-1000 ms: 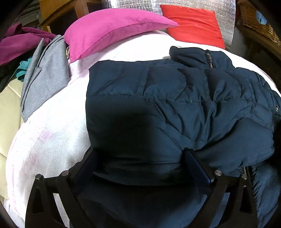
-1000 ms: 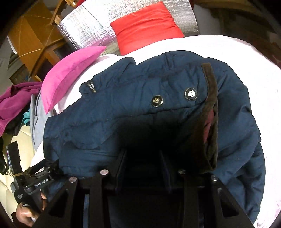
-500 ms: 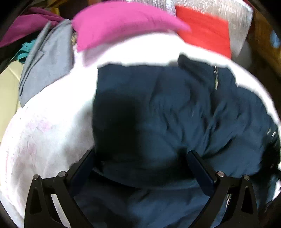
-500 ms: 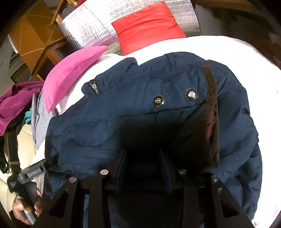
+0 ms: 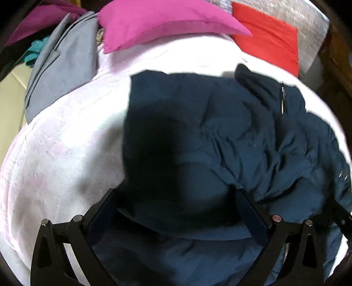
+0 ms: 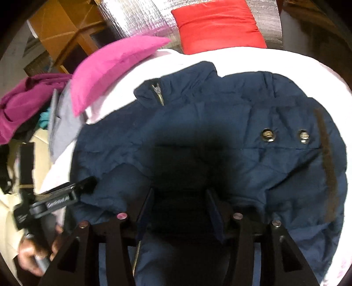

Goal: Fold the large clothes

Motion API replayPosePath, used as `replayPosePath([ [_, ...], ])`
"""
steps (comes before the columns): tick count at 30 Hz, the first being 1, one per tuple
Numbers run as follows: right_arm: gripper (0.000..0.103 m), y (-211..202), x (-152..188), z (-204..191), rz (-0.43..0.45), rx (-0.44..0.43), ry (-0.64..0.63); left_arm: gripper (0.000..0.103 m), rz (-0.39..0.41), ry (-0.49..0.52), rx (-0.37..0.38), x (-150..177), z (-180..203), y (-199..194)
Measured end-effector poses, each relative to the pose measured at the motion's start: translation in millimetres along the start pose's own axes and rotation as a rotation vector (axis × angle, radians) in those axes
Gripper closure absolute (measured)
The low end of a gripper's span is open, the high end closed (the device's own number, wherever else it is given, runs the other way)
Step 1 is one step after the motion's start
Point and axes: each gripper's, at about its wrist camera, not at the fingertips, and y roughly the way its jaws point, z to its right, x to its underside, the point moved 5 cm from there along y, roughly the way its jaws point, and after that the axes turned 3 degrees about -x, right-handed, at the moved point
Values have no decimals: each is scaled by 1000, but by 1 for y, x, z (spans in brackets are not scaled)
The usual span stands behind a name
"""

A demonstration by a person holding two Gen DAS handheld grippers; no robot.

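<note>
1. The navy jacket [image 6: 220, 136] is spread on the white bed cover [image 5: 66, 143], partly doubled over.
2. Its near edge is pinched by the right gripper [image 6: 180, 209], fingers half closed, seemingly for carrying a fold.
3. The left gripper [image 5: 176, 211] is held wide over cloth; whether anything is gripped cannot be told.
4. The pink pillow [image 5: 158, 19] lies beyond.

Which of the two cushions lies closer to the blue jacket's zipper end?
The red cushion; the jacket's zipper sits just below it, while the pink cushion lies farther left.

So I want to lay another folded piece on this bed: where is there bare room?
Bare white cover lies left of the navy jacket, bordered by the grey garment and pink pillow. A narrower strip runs along the jacket's right edge. The left edge, with piled clothes, is crowded.
</note>
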Motion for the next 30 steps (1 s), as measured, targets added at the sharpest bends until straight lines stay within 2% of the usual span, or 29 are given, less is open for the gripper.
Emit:
replayPosePath([
  [4, 25, -62, -10, 58, 162, 16, 125, 0, 23, -125, 40, -22, -34, -6],
  [7, 22, -88, -10, 109, 211, 52, 250, 0, 16, -224, 65, -32, -64, -3],
  [9, 22, -90, -6, 138, 201, 25, 339, 0, -22, -276, 83, -35, -78, 6],
  [11, 22, -85, -1, 155, 191, -14, 391, 0, -75, -328, 137, -36, -88, 20],
  [14, 22, -60, 6, 164, 145, -87, 429, 0, -135, -380, 210, -32, -90, 36],
  [16, 22, -38, 9, 163, 102, -129, 446, 0, -148, -392, 228, -32, -89, 45],
  [18, 21, -28, 10, 163, 99, -132, 434, 0, -123, -381, 223, -35, -88, 46],
  [19, 23, -30, 8, 159, 120, -128, 405, 0, -113, -379, 231, -26, -77, 42],
  [20, 29, -29, 6, 153, 112, -141, 377, 0, -108, -378, 242, -24, -76, 43],
  [21, 54, -28, 8, 151, 96, -143, 369, 0, -106, -376, 249, -24, -73, 42],
  [22, 60, -29, 8, 148, 88, -120, 358, 0, -99, -365, 247, -24, -70, 42],
  [24, 67, -37, 4, 138, 106, -110, 319, 1, -82, -339, 266, -27, -59, 39],
  [27, 68, -52, -2, 119, 167, -123, 262, 1, -62, -318, 311, -29, -45, 33],
  [30, 69, -34, 7, 126, 117, -46, 270, 1, -84, -276, 207, -28, -46, 44],
])
